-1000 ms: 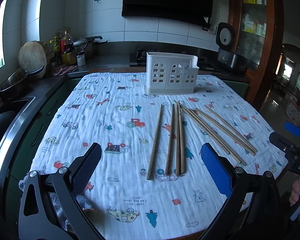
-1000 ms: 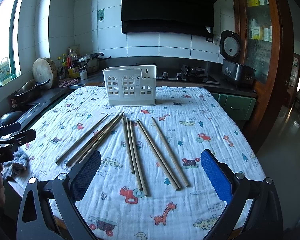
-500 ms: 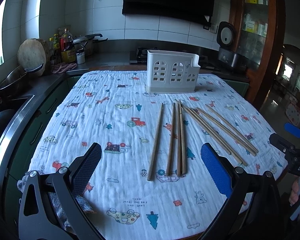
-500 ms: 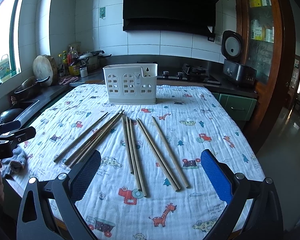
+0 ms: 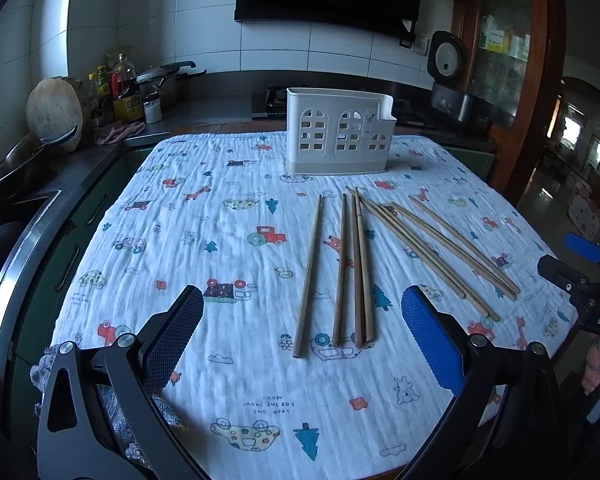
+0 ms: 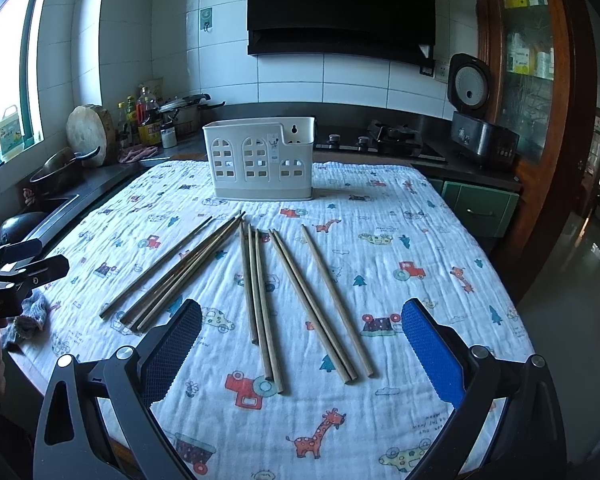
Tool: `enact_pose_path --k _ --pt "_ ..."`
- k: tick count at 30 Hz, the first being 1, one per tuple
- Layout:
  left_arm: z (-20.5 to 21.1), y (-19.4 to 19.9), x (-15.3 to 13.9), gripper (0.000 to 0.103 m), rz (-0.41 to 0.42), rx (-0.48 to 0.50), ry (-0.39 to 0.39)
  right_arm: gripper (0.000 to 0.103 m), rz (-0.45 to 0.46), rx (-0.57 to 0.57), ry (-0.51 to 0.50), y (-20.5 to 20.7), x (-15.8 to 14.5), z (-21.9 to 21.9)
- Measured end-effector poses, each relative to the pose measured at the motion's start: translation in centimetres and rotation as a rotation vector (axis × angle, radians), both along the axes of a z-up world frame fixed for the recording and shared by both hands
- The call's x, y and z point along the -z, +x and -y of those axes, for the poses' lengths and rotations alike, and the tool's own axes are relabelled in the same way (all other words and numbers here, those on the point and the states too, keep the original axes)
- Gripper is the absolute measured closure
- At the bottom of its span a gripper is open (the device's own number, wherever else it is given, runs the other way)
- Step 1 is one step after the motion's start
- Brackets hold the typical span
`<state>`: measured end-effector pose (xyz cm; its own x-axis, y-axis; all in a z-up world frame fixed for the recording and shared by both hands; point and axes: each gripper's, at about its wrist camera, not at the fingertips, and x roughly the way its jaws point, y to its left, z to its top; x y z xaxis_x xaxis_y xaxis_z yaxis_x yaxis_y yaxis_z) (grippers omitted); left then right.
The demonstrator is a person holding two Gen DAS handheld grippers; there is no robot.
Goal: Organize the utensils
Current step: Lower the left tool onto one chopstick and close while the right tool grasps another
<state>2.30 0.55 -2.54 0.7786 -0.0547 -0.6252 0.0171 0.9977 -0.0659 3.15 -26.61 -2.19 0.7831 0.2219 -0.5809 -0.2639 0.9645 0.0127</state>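
Wooden chopsticks (image 6: 260, 300) lie loose and fanned on the cloth-covered bench (image 6: 420, 240), their far tips converging toward the white perforated utensil holder (image 6: 260, 160), which stands upright at the far edge, apparently empty. Left tongs (image 5: 302, 340) and right tongs (image 6: 300, 344) both hover above the near ends, jaws spread wide and holding nothing. The spread likely allows single sticks to be pinched separately; none is yet stowed.
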Motion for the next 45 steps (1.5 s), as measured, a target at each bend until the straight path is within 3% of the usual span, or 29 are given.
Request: enact_pose_path --k 4,8,16,19,21,25,36,45 --pt "-0.6 0.4 0.6 0.006 -0.016 0.001 0.000 0.006 -0.013 -0.010 -0.024 0.4 0.8 0.7" --pt "-1.2 1.0 1.6 0.017 -0.044 0.017 -0.024 0.006 -0.035 -0.009 -0.015 1.1 1.7 2.0" --pt "-1.1 3.0 4.4 0.052 -0.122 0.060 -0.056 0.009 -0.094 -0.025 -0.027 2.6 4.3 3.6" --pt "-0.9 3.6 4.9 0.060 -0.137 0.077 -0.062 0.024 -0.123 -0.036 -0.015 3.3 5.0 4.2" --pt "-1.0 4.0 5.1 0.064 -0.142 0.086 -0.074 0.026 -0.128 -0.032 -0.010 3.4 5.2 4.4" --pt "-0.9 4.9 5.5 0.071 -0.157 0.101 -0.077 0.040 -0.151 -0.024 -0.014 4.3 5.9 5.1" --pt "-0.3 6.4 6.5 0.072 -0.191 0.125 -0.079 0.077 -0.206 -0.072 0.001 6.1 6.8 4.4" --pt "-0.2 7.6 7.0 0.072 -0.201 0.123 -0.061 0.085 -0.233 -0.101 -0.019 7.3 7.5 3.7"
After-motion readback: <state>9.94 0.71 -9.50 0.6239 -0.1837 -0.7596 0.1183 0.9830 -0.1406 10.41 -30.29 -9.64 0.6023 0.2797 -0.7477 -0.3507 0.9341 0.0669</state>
